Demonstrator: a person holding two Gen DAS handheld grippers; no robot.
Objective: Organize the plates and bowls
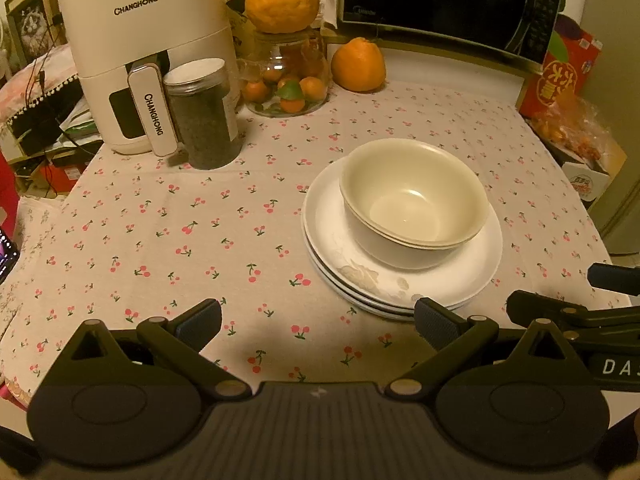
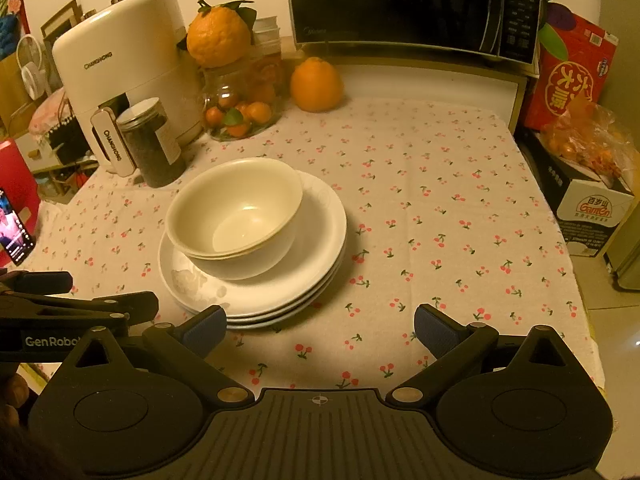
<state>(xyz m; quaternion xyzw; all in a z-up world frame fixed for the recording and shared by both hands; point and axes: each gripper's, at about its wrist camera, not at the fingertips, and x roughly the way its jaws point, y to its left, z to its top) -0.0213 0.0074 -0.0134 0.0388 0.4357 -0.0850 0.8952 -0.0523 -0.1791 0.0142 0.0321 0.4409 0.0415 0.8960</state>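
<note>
Two nested cream bowls (image 1: 414,200) (image 2: 236,216) rest on a stack of white plates (image 1: 476,276) (image 2: 320,240) on the cherry-print tablecloth. My left gripper (image 1: 318,322) is open and holds nothing, hovering over the cloth just in front and left of the stack; its right finger (image 1: 436,326) overlaps the plates' near rim in the view. My right gripper (image 2: 320,328) is open too, held near the table's front, right of the stack. Each gripper shows at the other view's edge: the right gripper (image 1: 612,280) and the left gripper (image 2: 44,282).
At the back stand a white Changhong appliance (image 1: 148,52), a dark lidded jar (image 1: 204,116), a glass jar of small oranges (image 1: 288,76) topped by a large orange, a loose orange (image 1: 358,66) and a microwave (image 1: 448,0). Boxes and a bag (image 2: 588,148) crowd the right edge.
</note>
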